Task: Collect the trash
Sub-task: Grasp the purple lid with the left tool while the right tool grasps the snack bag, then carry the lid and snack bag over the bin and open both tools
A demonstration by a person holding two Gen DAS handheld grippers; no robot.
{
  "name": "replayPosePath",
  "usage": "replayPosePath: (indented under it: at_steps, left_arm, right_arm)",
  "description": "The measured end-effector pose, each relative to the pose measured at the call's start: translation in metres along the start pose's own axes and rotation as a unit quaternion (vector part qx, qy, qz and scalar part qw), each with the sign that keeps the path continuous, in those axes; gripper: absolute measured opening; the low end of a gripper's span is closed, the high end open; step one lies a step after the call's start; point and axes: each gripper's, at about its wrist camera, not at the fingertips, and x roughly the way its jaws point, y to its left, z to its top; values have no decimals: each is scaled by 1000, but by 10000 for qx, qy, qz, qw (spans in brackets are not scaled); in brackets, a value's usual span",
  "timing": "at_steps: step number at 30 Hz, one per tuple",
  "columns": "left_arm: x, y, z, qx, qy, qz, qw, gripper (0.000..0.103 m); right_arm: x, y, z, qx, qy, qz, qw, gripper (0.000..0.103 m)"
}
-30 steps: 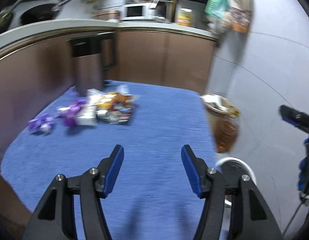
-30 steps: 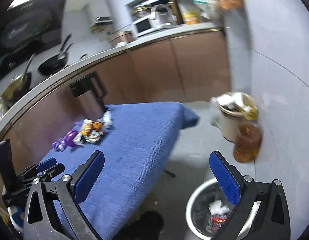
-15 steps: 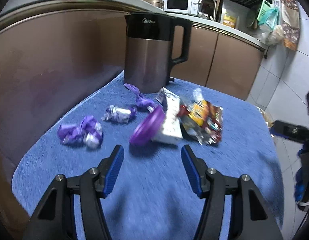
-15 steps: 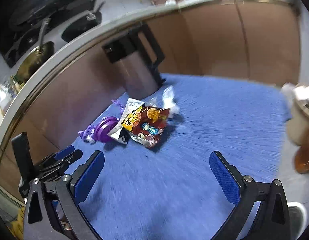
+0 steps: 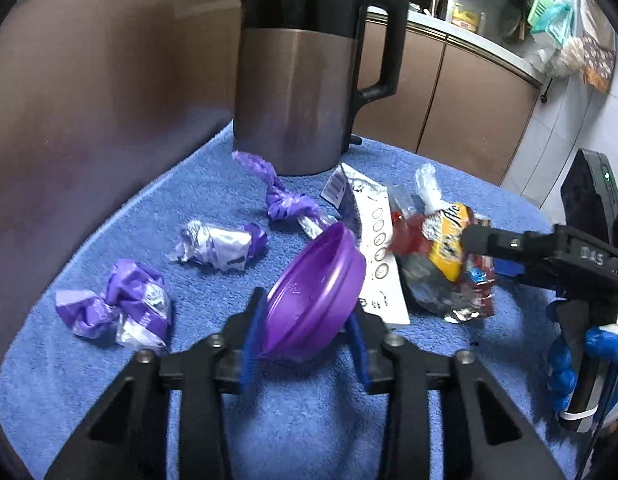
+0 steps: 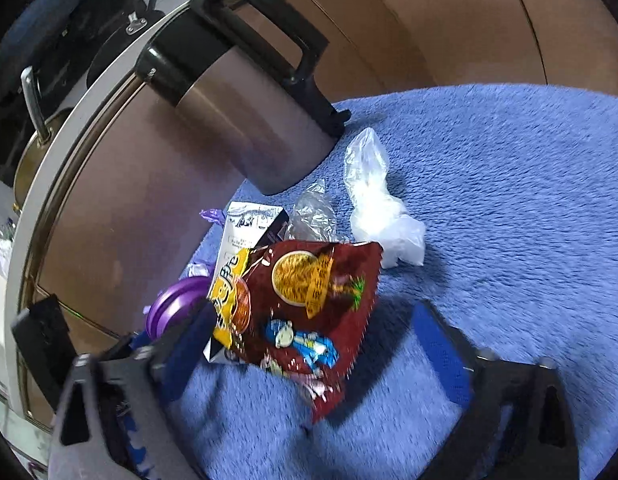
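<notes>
Trash lies scattered on the blue towel (image 5: 429,420), and the nearest piece to the left gripper (image 5: 305,344) is the purple lid (image 5: 315,296); it sits tilted on edge between the two blue pads, which stand close on either side of it, though whether they press it yet I cannot tell; its flat face slants up and to the right, so the fingers would close across its rim. The right gripper (image 6: 321,344) is spread wide with nothing held; the red snack bag (image 6: 309,320) lies between its fingers, long axis running away from them, nearer the left finger (image 6: 189,344). Each hand looks nearest its own piece; closing is likely next. Beyond the bag come the white packet (image 6: 249,224) and clear plastic wrap (image 6: 377,208); left of the lid, crumpled purple wrappers (image 5: 121,308); farthest back stands the kettle (image 5: 305,76).
</notes>
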Motion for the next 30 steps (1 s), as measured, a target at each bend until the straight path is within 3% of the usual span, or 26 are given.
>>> replayPosePath:
  at_steps: [1,2,4,7,17,24,30]
  left_arm:
    - [-1,0,0,-28,-15,-24,10000,23]
    - [-1,0,0,-39,-30,-45,10000,14]
    - [-5,-3,-2,-3,-64,-73,10000,14]
    - [-13,-8,-8,39,-111,-72,9999,14]
    - [-89,-18,-24,-149,-425,-101,9989,13]
    - [-157,-59,-36,-17,-701,-271,9972,13]
    - [-194,-118,-44,312,-835,-676,9937,13]
  right_arm:
    - [2,-2,2,42,24,53,10000,67]
    - [4,-3,2,78,50,105,9999,61]
    - [1,-2,0,60,75,155,9998,35]
    - [-6,0,-5,-33,43,191,9998,17]
    - [-74,31,-33,-328,-289,299,9986,14]
    - [-190,43,-77,-504,-704,229,9960,14]
    - [-296,31,-121,-498,-1139,-269,9919,14]
